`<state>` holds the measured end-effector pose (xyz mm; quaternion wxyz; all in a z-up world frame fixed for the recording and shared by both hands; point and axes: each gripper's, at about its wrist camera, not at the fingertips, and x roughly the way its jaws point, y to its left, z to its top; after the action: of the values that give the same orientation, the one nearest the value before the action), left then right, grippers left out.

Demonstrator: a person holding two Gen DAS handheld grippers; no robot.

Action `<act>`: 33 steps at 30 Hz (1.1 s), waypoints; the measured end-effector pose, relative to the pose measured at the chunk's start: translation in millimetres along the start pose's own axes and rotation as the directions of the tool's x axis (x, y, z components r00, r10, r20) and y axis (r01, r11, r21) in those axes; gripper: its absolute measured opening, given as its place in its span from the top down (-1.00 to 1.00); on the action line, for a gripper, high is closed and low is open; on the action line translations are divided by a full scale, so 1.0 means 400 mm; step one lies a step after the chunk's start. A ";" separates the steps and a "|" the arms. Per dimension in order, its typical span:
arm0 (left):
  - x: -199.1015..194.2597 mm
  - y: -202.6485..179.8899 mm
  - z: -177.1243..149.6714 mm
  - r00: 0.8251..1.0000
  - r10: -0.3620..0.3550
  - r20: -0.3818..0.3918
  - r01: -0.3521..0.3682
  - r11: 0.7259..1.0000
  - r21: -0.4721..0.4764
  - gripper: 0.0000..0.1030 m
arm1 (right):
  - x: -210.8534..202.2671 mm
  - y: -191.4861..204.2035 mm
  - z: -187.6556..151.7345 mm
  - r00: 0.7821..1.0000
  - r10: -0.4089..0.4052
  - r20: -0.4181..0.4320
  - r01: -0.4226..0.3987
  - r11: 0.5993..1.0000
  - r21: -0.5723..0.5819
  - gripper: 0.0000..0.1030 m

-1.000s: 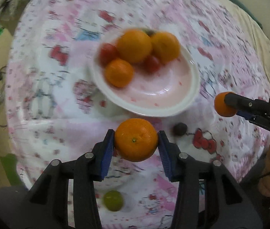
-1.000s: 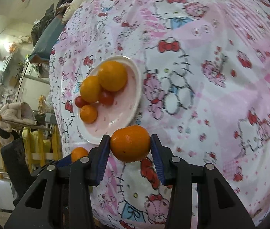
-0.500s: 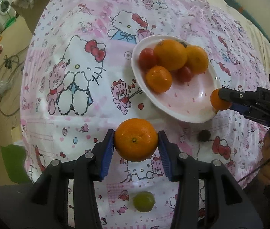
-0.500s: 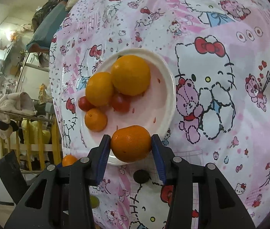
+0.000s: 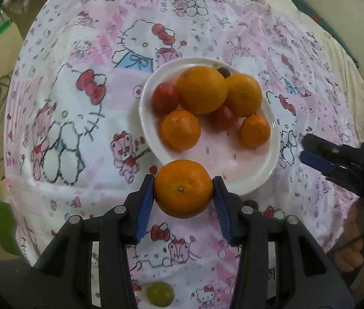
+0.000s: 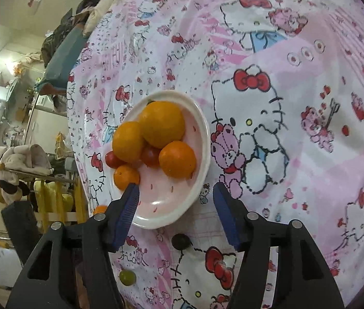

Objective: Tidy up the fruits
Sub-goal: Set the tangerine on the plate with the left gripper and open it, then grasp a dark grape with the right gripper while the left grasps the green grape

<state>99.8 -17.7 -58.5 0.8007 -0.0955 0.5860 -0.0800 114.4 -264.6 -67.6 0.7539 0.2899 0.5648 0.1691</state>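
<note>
A white plate (image 5: 264,170) on the Hello Kitty cloth holds several oranges and two red tomatoes; it also shows in the right wrist view (image 6: 171,206). My left gripper (image 5: 183,189) is shut on an orange (image 5: 183,188), held just before the plate's near rim. My right gripper (image 6: 175,195) is open and empty over the plate's near edge; its fingers (image 5: 318,159) show at the right of the left wrist view. The small orange (image 5: 255,130) lies on the plate's right side, and shows again in the right wrist view (image 6: 126,177). A green grape (image 5: 159,294) and a dark grape (image 6: 180,241) lie on the cloth.
The cloth-covered table (image 6: 297,154) drops off at the left in the right wrist view, with room clutter and a yellow rack (image 6: 53,198) beyond. A person's hand (image 5: 362,234) holds the right gripper at the right edge of the left wrist view.
My right gripper opened and let its orange go onto the plate, then drew back a little. My left gripper carried its orange closer to the plate's near rim.
</note>
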 end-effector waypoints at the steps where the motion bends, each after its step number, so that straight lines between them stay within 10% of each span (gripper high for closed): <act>1: 0.015 -0.009 0.003 1.000 -0.011 -0.017 0.011 1.000 -0.003 0.21 | -0.013 -0.002 0.000 1.000 -0.005 0.010 0.005 1.000 -0.010 -0.22; 15: 0.104 -0.114 0.053 1.000 0.016 -0.002 -0.016 0.998 0.060 0.19 | -0.078 -0.089 -0.012 0.999 0.006 0.045 -0.009 0.997 0.081 -0.22; 20: 0.073 -0.107 0.046 0.999 0.008 0.033 -0.010 0.998 0.059 -0.54 | -0.065 -0.098 -0.032 1.000 0.004 0.020 -0.006 0.996 0.089 -0.22; 33: -0.036 -0.009 0.027 0.991 -0.002 0.134 0.006 1.000 -0.031 -0.54 | 0.002 -0.026 -0.064 0.998 -0.041 -0.053 0.039 0.999 -0.024 -0.22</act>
<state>105.8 -16.9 -41.2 0.8366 -0.1142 0.5318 -0.0658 89.5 -266.0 -79.9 0.7450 0.2651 0.5885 0.1683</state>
